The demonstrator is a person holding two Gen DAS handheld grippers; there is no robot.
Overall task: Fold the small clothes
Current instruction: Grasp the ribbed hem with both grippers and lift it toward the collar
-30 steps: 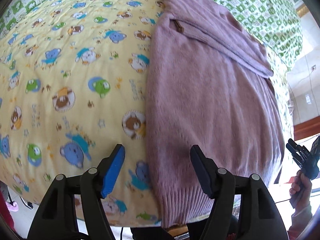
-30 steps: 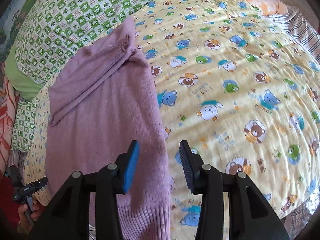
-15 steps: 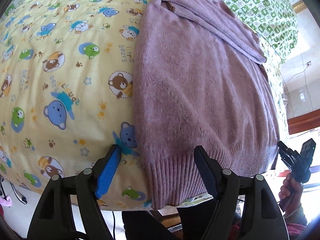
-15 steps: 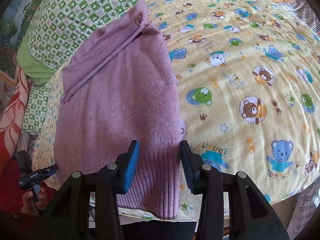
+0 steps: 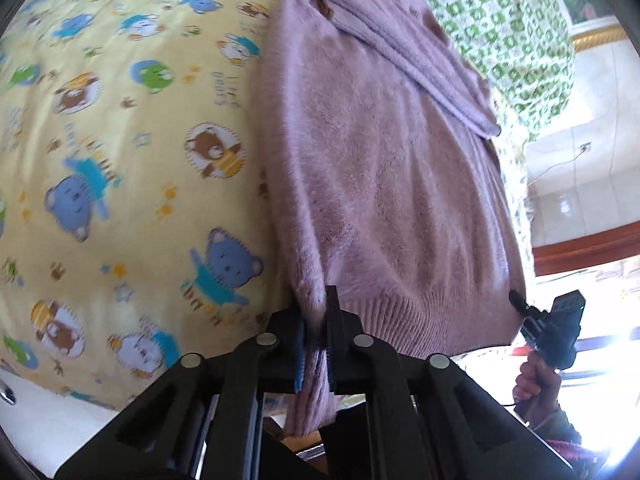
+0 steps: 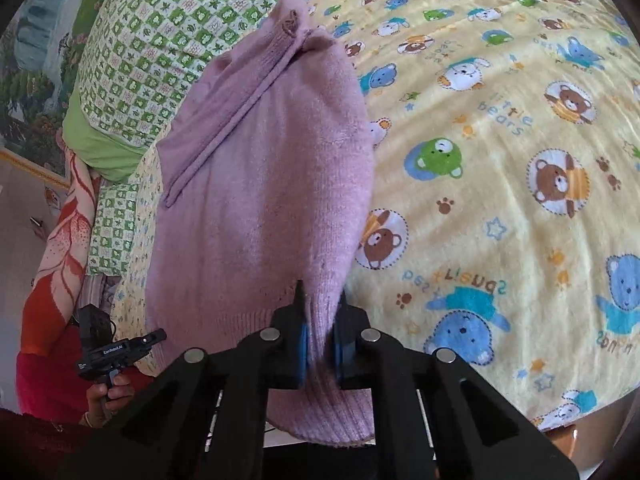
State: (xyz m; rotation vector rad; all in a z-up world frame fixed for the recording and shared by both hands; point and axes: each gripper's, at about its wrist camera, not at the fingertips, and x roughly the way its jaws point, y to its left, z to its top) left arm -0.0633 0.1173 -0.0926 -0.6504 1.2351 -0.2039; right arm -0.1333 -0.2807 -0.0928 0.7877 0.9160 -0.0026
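Bedsheet (image 6: pixel 520 160) reads "little bears"

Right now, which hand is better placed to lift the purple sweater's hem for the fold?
Left, narrowly. The left gripper is shut on the hem of the purple sweater; the right gripper has hem between its jaws, but they are closing.

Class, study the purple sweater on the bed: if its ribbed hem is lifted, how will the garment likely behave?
The purple sweater is probably floppy: its hem already bunches where each tool pinches it. Its fuzzy knit likely grips the bedsheet, dragging rather than sliding. It looks light.
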